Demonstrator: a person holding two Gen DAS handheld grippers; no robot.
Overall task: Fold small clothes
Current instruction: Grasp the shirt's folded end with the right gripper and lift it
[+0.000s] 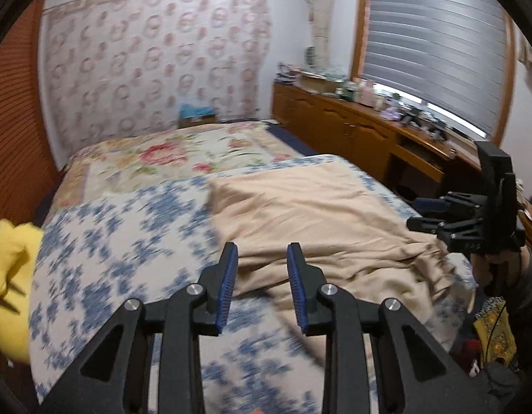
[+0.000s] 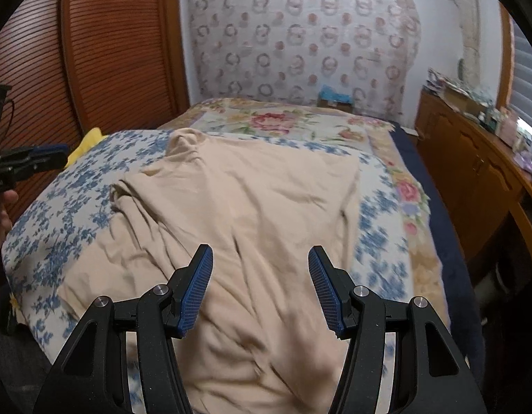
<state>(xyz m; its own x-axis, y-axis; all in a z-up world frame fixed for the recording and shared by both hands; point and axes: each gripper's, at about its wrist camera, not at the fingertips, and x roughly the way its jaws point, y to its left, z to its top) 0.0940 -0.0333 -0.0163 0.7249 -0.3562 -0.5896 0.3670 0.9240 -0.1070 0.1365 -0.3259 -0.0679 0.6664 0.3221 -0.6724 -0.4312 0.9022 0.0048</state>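
Garment: beige garment point(image 2: 252, 207) lies lengthwise along the bed point(image 2: 41, 214), narrow end toward the far wall.
Left claw point(image 1: 262, 286): open, empty.
Right claw point(image 2: 260, 289): open, empty.

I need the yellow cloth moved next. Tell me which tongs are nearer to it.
Left. The left tongs hover over the bedspread near the yellow cloth; the right tongs are over the beige garment, farther away.

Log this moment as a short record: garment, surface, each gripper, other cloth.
garment: beige garment, spread out and wrinkled, not yet folded
surface: blue-flowered bedcover on the bed
left gripper: jaws apart, nothing between them, at the garment's near edge
right gripper: jaws wide apart, empty, over the garment
other cloth: yellow cloth at the bed's left edge
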